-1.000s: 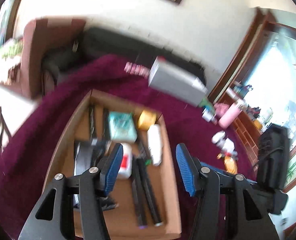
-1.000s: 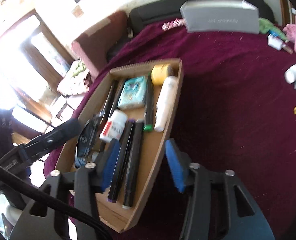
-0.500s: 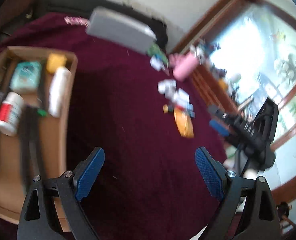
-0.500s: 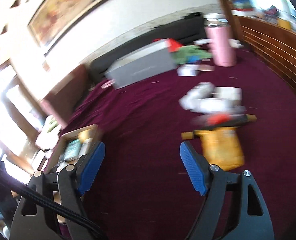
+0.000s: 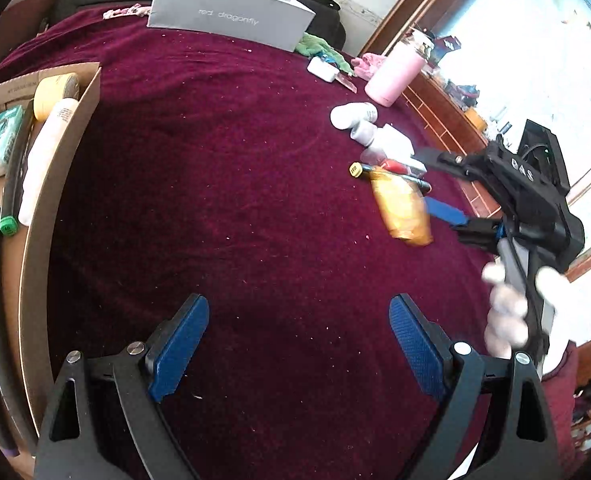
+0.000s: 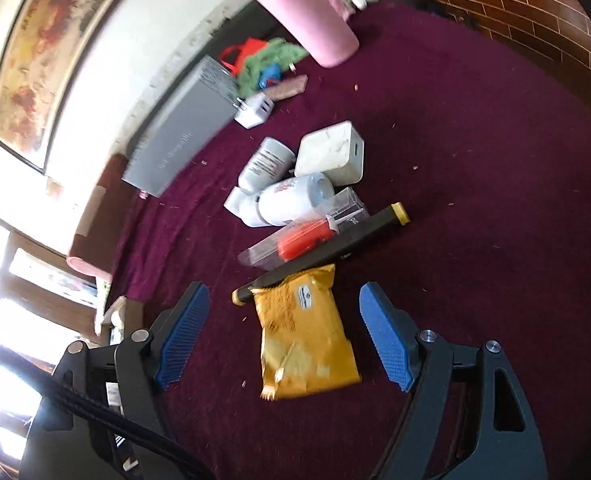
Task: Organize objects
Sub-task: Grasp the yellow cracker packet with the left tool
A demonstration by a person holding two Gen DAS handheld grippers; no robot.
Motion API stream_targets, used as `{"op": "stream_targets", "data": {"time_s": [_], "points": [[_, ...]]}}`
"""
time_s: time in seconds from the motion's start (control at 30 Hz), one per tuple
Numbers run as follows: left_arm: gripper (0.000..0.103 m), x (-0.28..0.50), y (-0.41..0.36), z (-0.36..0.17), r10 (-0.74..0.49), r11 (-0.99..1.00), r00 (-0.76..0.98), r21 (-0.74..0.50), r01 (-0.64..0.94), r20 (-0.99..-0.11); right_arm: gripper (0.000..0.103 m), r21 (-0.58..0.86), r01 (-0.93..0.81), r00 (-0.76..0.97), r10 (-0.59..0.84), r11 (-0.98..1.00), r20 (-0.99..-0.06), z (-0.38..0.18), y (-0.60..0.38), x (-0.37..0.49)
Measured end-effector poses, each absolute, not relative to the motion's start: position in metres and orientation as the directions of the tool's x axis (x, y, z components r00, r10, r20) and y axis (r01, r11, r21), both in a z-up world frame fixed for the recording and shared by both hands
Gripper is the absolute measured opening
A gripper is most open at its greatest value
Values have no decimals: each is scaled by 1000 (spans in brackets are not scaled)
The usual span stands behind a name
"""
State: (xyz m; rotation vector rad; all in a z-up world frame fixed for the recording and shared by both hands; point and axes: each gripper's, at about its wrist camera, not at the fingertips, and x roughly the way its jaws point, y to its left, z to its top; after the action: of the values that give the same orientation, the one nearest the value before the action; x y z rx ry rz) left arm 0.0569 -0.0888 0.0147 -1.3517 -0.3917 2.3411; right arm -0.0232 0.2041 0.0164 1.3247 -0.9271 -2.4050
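My right gripper [image 6: 285, 338] is open, its blue pads on either side of a yellow packet [image 6: 305, 336] on the maroon cloth without touching it. Just beyond the packet lie a black pen with gold ends [image 6: 327, 248], a red tool in a clear case [image 6: 307, 236], two white bottles [image 6: 291, 200] and a white charger [image 6: 331, 152]. My left gripper [image 5: 297, 344] is open over bare cloth with nothing between its pads. To its left stands a cardboard box [image 5: 55, 184] holding a yellow tape roll [image 5: 55, 88], a white tube [image 5: 43, 152], a teal pack and black pens.
A grey shoe box [image 5: 231, 16] stands at the far edge of the cloth, a pink bottle [image 5: 395, 76] at the back right beside green fabric and a small white adapter. A brick-pattern wall [image 6: 535, 20] borders the right side. A person's hand [image 5: 507, 304] holds the right gripper.
Both grippers swung away from the cardboard box toward the right over the cloth and opened wider. The right one now straddles the yellow packet; the box has slid to the left edge.
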Motion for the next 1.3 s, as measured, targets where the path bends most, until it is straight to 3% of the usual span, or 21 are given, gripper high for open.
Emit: {"op": "stream_targets", "data": {"time_s": [0.07, 0.17, 0.3, 0.47, 0.67, 0.8, 0.97, 1.1, 1.3], "points": [[88, 58, -92, 18, 472, -880, -461, -428, -204, -751, 78, 671, 31, -470, -604, -741, -644, 15, 176, -23], [88, 58, -95, 24, 469, -882, -478, -421, -212, -743, 78, 780, 246, -303, -810, -575, -502, 27, 136, -8], [88, 57, -93, 36, 450, -893, -518, -377, -246, -728, 78, 685, 270, -435, -720, -677, -541, 52, 146, 5], [88, 39, -85, 44, 432, -902, -540, -356, -245, -722, 78, 579, 74, -629, -489, -812, -605, 60, 201, -9], [88, 28, -78, 43, 425, -905, -540, -359, -229, -726, 78, 625, -123, -648, -415, -771, -639, 34, 258, -58], [88, 23, -75, 42, 406, -914, -540, -337, -227, -737, 78, 637, -129, -572, -468, -760, -674, 18, 253, -74], [88, 10, -61, 34, 387, -922, -531, -305, -239, -754, 78, 807, 27, -399, -747, -589, -532, 5, 223, -53], [88, -1, -43, 28, 359, -931, -534, -252, -264, -766, 78, 729, 109, -479, -679, -676, -557, 14, 212, -38], [87, -13, -13, 18, 307, -939, -548, -156, -305, -778, 78, 704, 88, -543, -626, -705, -559, 8, 223, -36]]}}
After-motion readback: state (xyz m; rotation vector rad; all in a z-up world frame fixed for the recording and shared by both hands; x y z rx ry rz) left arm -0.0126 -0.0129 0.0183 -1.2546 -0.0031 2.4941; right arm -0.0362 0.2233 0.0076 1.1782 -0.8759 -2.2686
